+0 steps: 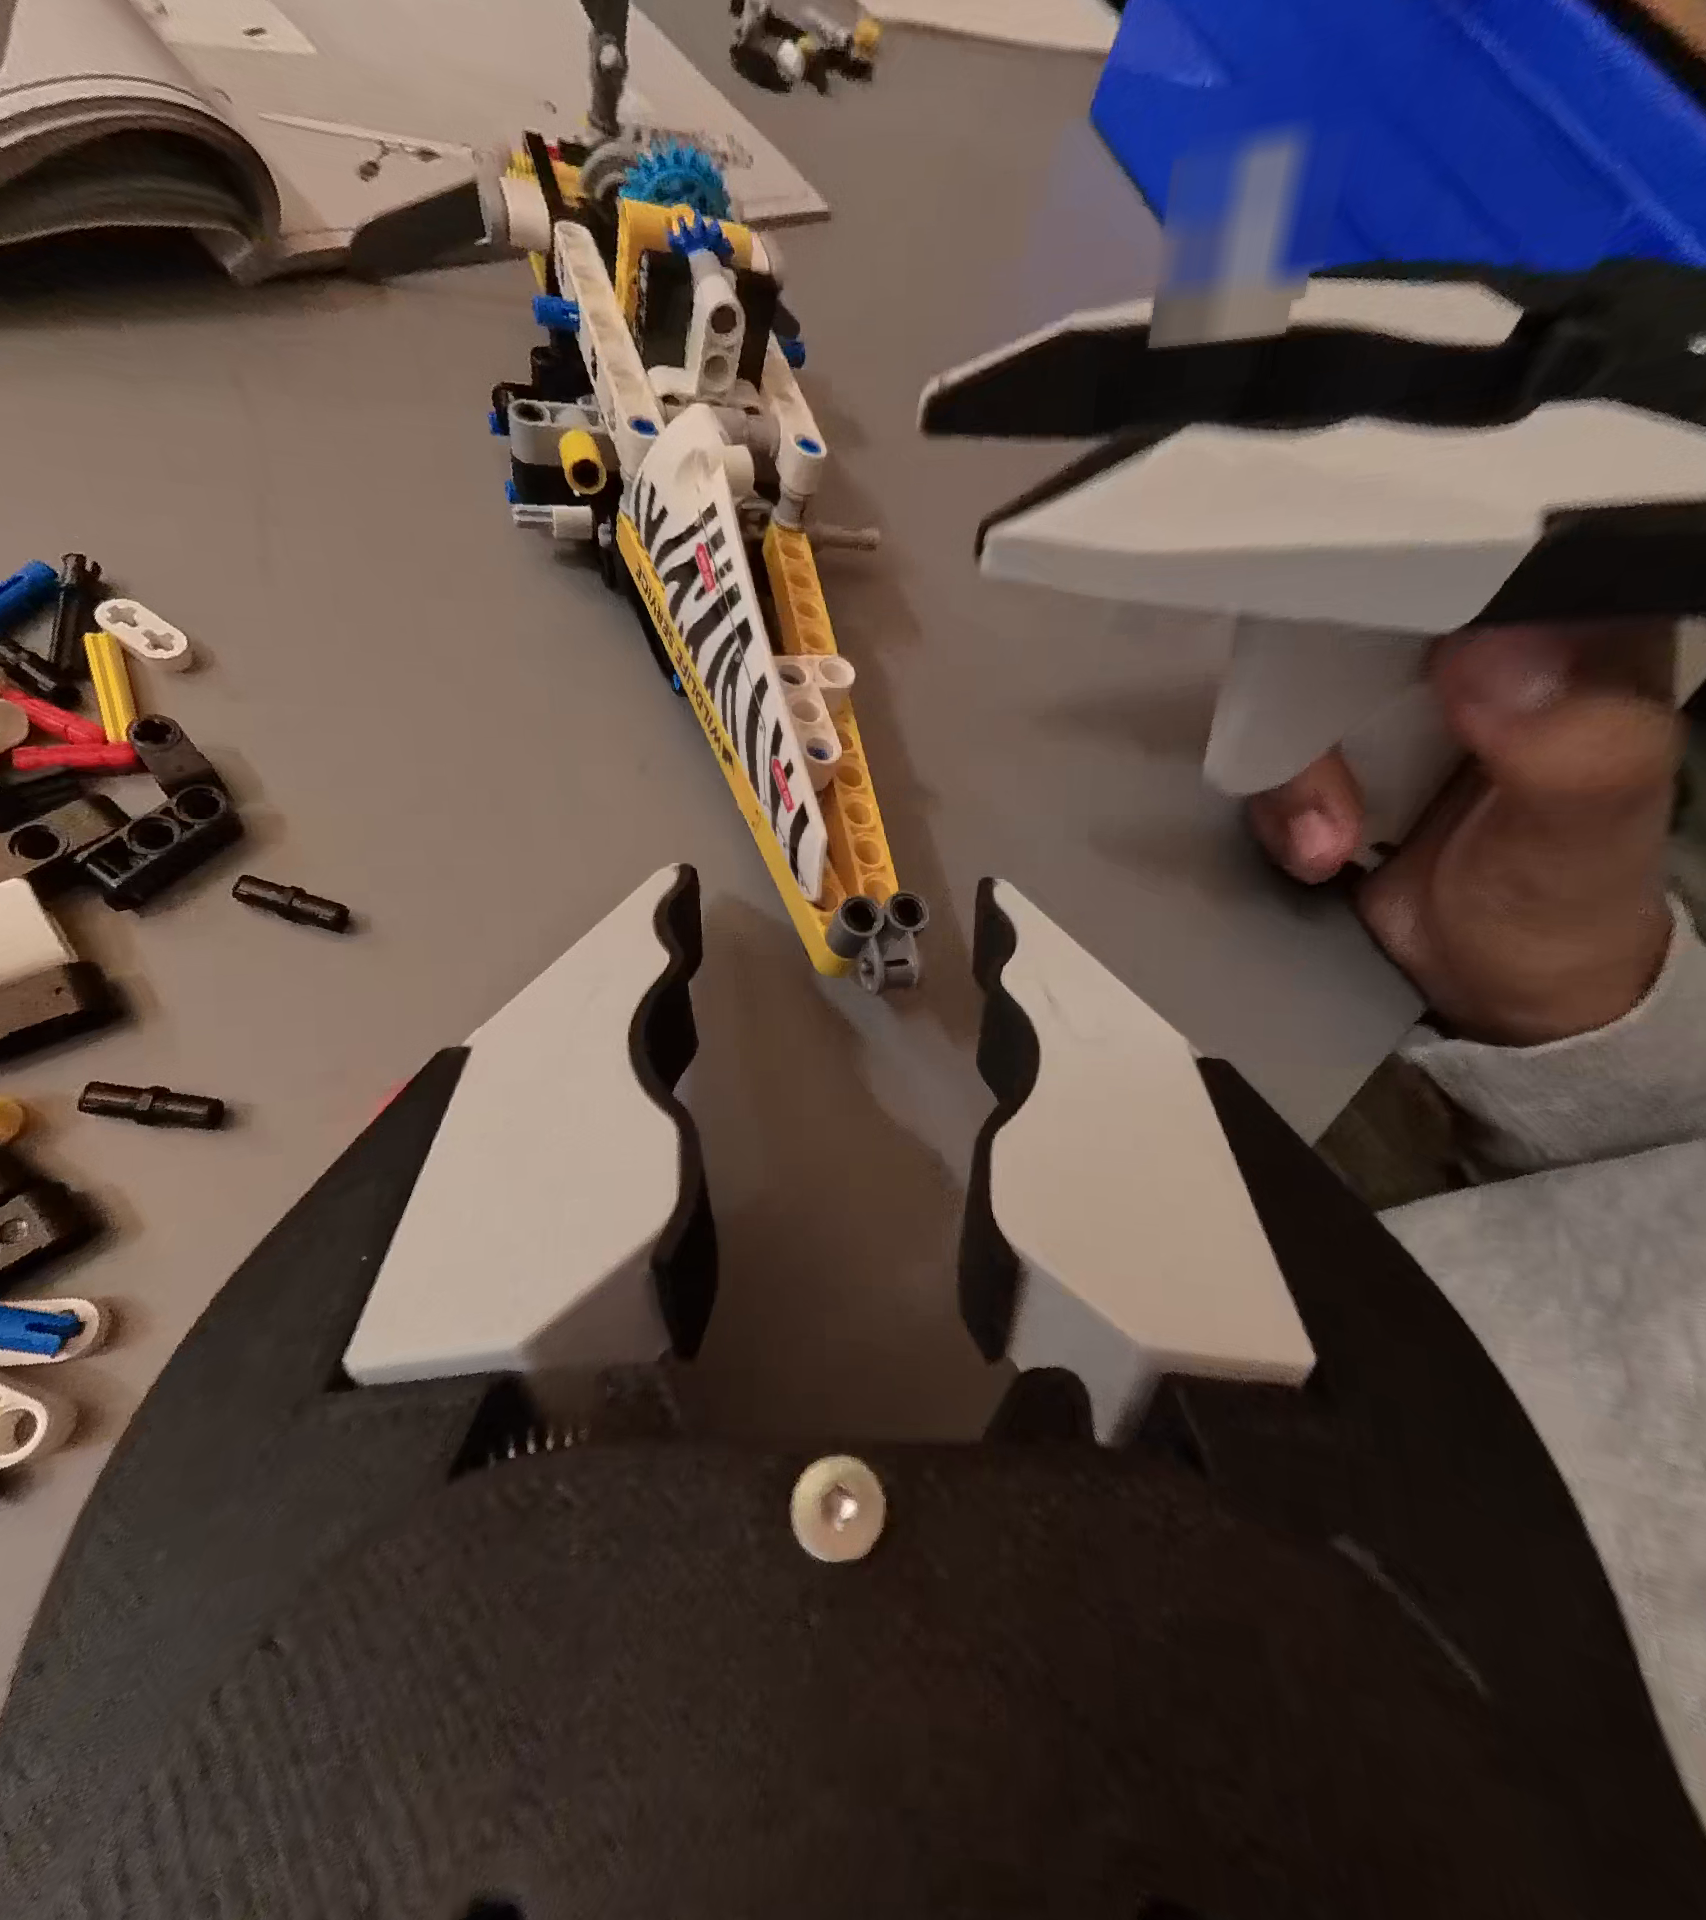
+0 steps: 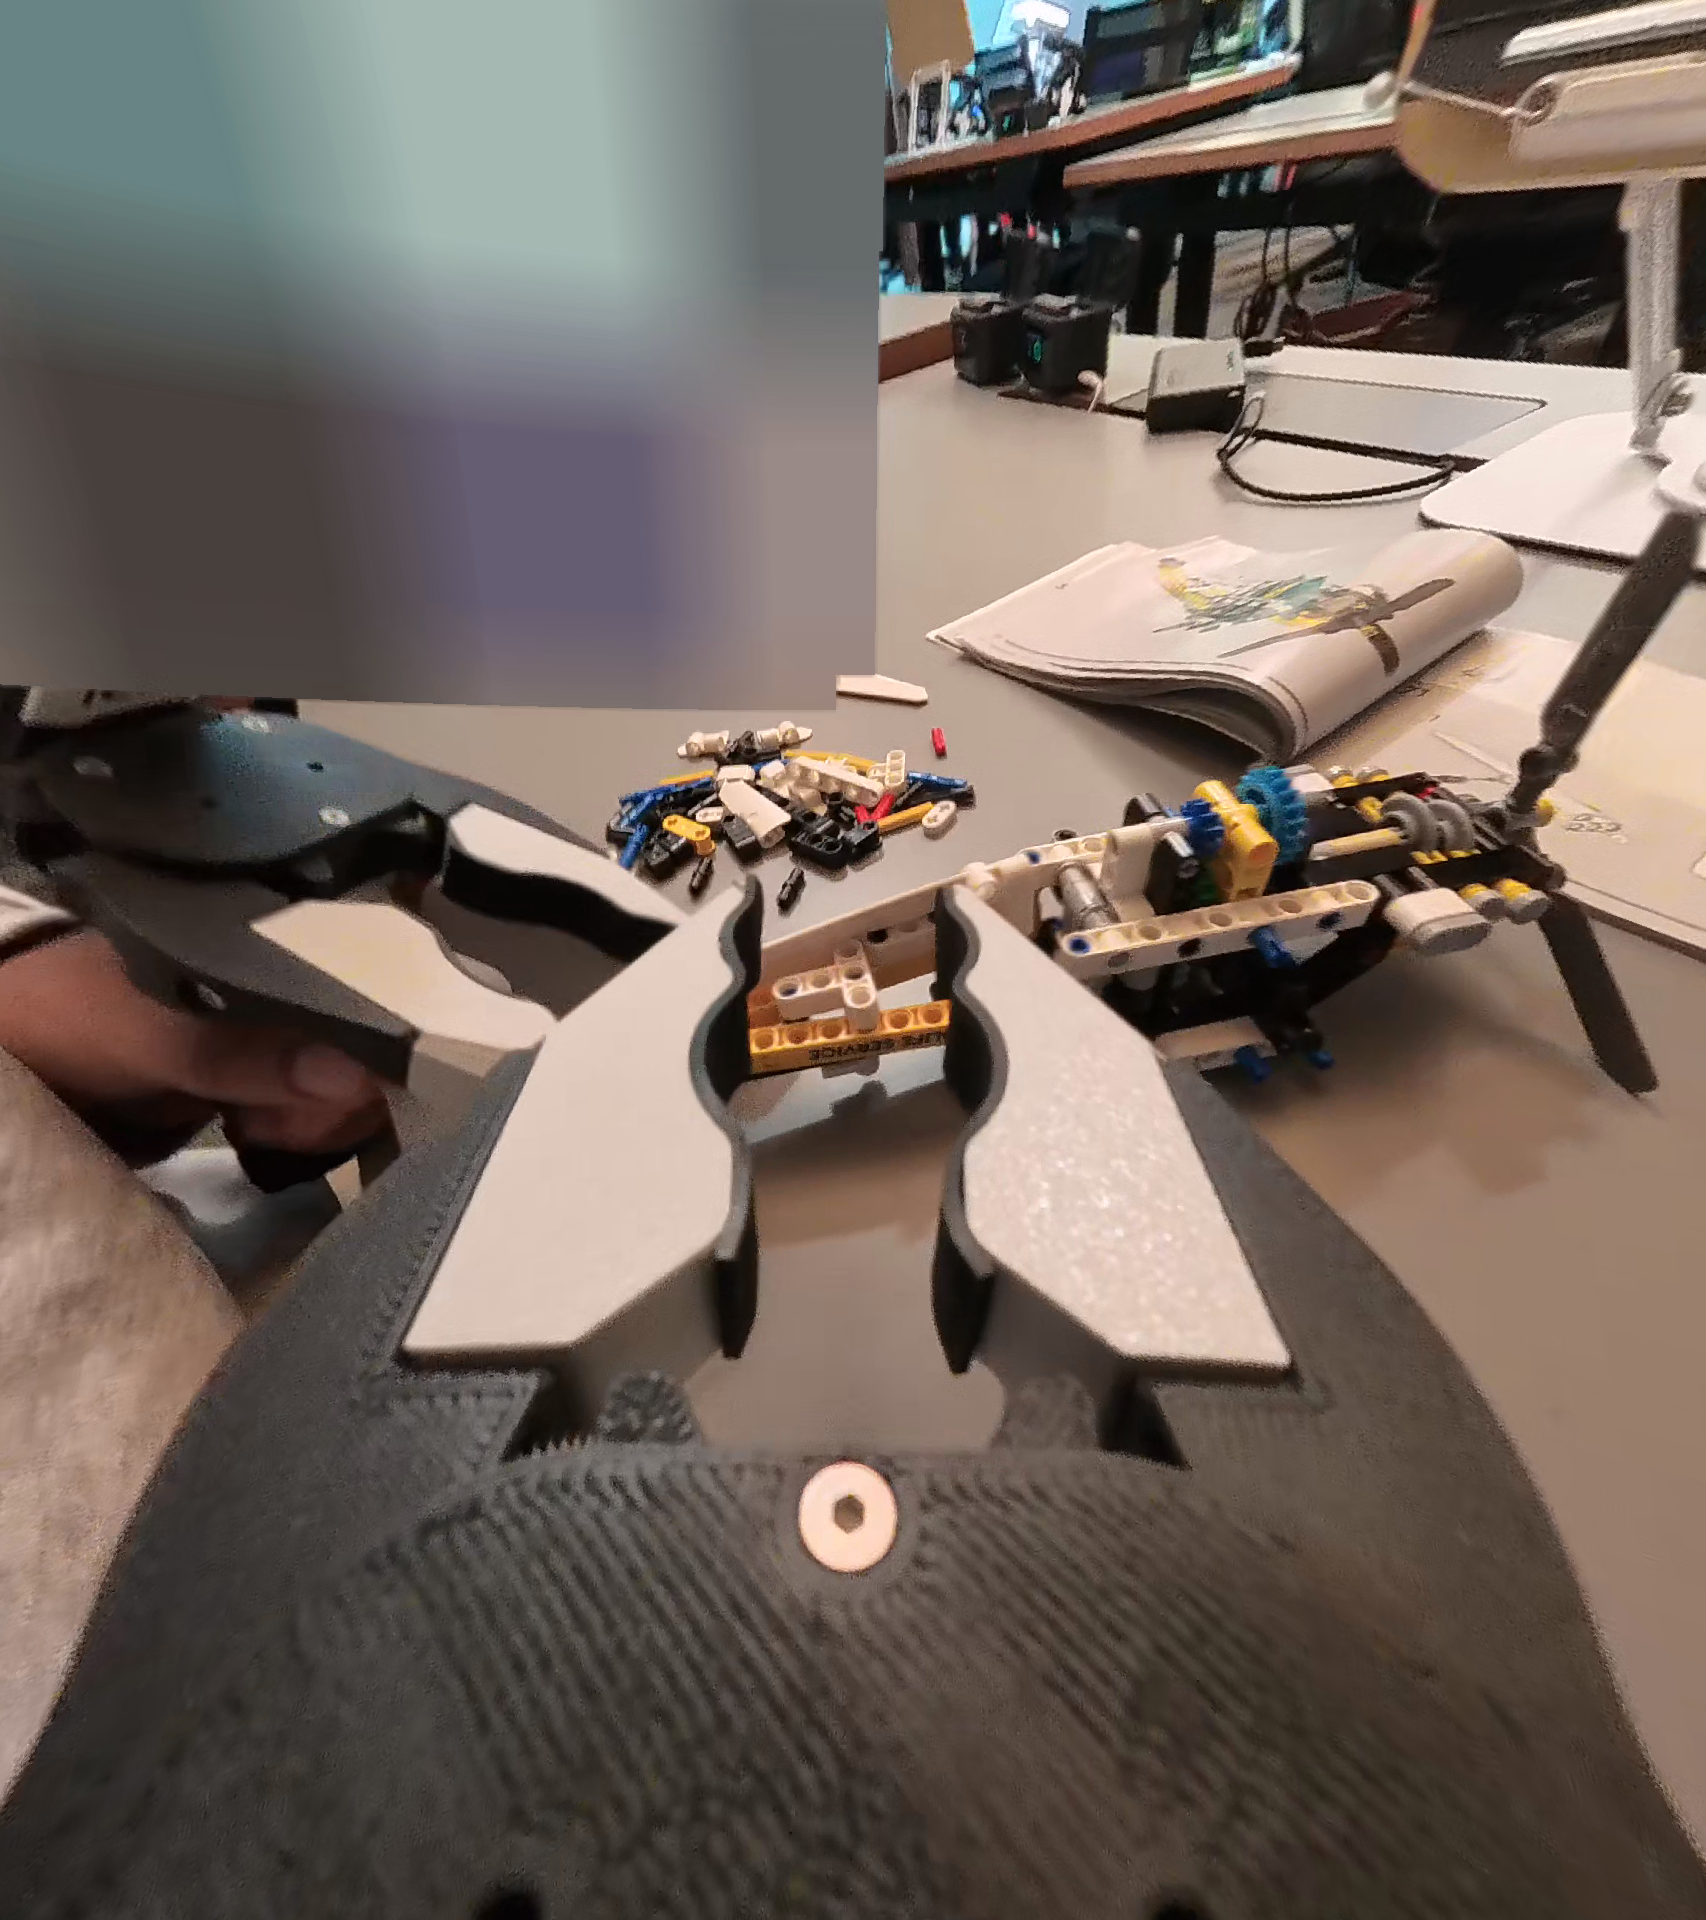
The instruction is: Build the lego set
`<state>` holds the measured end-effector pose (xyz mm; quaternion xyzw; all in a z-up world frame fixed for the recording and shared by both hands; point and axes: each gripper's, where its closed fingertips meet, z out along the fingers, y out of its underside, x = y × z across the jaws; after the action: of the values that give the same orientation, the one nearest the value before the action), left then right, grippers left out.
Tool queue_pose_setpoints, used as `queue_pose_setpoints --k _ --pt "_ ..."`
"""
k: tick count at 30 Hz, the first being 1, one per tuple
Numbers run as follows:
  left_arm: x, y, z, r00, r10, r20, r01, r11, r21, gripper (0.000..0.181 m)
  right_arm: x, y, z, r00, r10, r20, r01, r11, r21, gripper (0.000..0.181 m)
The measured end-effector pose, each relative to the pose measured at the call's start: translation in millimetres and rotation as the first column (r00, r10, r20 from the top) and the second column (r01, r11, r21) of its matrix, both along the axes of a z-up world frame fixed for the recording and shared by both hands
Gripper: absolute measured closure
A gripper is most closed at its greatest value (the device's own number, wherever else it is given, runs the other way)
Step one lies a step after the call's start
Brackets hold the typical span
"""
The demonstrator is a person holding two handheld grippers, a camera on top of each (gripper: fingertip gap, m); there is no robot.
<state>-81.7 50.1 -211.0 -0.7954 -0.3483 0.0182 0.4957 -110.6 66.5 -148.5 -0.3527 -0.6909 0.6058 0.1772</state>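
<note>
The part-built lego helicopter (image 1: 714, 582) lies on the grey table (image 1: 413, 499), yellow and white with a zebra-striped panel. Its tail end points at me. My left gripper (image 1: 838, 904) is open and empty, its fingertips on either side of the tail tip and just short of it. My right gripper (image 1: 963, 473) hovers to the right of the model, held by a hand (image 1: 1503, 852). In the right wrist view the right gripper (image 2: 847, 902) is open and empty, with the model (image 2: 1192, 914) seen side-on beyond it. The left gripper (image 2: 579, 971) shows at the left.
A pile of loose lego pieces (image 1: 18, 831) lies left of the model, also in the right wrist view (image 2: 787, 805). An open instruction booklet (image 1: 101, 135) (image 2: 1244, 634) lies behind. A dark rotor blade (image 2: 1587, 707) sticks up from the model. A white lamp base (image 2: 1607, 499) stands at the far right. The tips of one gripper are about 7 centimetres away from the tips of the other. Between my right fingertips and the part-built lego helicopter (image 1: 714, 582) there is roughly 4 centimetres.
</note>
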Motion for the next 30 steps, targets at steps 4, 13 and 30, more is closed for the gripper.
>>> queue_pose_setpoints --k 4,13,30 --pt "-1 1 -3 1.0 0.008 -0.001 -0.008 1.0 -0.029 0.135 -1 15 15 1.0 -0.023 -0.01 0.021 0.989 -0.146 0.15" --pt "-1 2 -2 1.0 0.009 -0.014 -0.009 0.999 -0.035 0.133 3 13 5 0.999 0.005 0.037 -0.001 0.995 -0.101 0.152" --pt "-25 11 12 0.99 -0.009 -0.141 -0.008 0.992 -0.123 0.108 -1 17 6 0.999 -0.008 0.05 0.014 0.992 -0.125 0.16"
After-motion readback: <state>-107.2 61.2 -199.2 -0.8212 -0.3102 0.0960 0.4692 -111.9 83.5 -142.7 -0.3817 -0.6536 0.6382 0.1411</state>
